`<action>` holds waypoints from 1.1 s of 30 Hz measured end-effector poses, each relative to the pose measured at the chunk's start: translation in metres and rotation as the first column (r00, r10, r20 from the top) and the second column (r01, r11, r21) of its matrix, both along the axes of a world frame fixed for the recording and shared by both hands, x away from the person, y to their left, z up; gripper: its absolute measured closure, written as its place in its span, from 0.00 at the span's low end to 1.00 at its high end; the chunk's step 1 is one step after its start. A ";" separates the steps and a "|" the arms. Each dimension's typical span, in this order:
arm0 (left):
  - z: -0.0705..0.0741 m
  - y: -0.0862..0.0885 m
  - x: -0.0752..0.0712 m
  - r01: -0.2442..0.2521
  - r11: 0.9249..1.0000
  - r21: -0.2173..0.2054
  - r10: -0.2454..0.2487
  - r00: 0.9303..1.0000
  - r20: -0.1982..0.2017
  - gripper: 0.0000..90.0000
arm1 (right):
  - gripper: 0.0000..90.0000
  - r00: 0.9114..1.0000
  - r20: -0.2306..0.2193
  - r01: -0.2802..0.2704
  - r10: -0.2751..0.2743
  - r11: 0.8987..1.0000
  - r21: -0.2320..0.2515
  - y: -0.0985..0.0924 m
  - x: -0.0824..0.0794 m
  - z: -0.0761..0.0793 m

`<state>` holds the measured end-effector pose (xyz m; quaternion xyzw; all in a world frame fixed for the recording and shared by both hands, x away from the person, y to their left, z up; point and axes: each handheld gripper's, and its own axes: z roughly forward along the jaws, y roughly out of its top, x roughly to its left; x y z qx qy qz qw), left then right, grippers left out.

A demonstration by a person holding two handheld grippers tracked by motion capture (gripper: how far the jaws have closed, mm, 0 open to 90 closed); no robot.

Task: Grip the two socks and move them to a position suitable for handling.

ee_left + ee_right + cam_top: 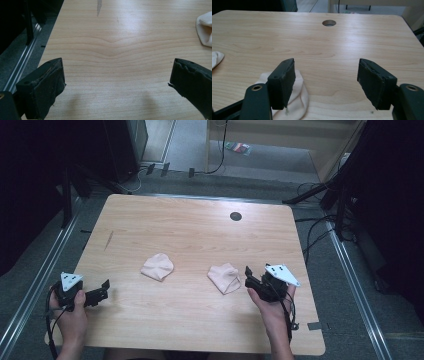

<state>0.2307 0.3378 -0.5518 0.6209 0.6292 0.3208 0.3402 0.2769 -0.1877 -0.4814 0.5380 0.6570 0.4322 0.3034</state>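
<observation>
Two pale pink balled-up socks lie on the wooden table (190, 230). The left sock (157, 267) sits mid-table and shows as a white fold at the right edge (204, 28) of the left gripper view. The right sock (224, 278) lies just left of my right gripper (249, 279). In the right gripper view this sock (299, 100) rests beside and behind the left jaw, outside the gap. My right gripper (325, 67) is open over bare wood. My left gripper (103, 290) rests near the table's left front edge; its jaws (117, 70) stand wide open with nothing between them.
A round cable hole (235, 216) is in the table's far side. A dark streak (108, 240) marks the wood at the left. Metal floor rails (40, 280) run along both sides, and cables and stands (320, 195) sit beyond the right corner.
</observation>
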 end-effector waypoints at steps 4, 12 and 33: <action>0.000 0.000 0.000 -0.005 1.000 -0.003 0.005 1.000 0.006 0.00 | 0.35 1.000 -0.014 -0.016 0.016 1.000 -0.011 0.009 0.011 -0.001; 0.000 0.001 0.002 0.001 1.000 -0.015 -0.001 1.000 -0.005 0.00 | 0.38 0.998 -0.040 -0.058 0.056 0.997 -0.047 0.025 0.026 -0.014; 0.027 -0.043 0.009 0.092 0.996 0.013 -0.092 0.996 0.021 0.00 | 0.54 0.968 -0.175 -0.195 0.182 0.979 -0.060 0.050 0.026 -0.046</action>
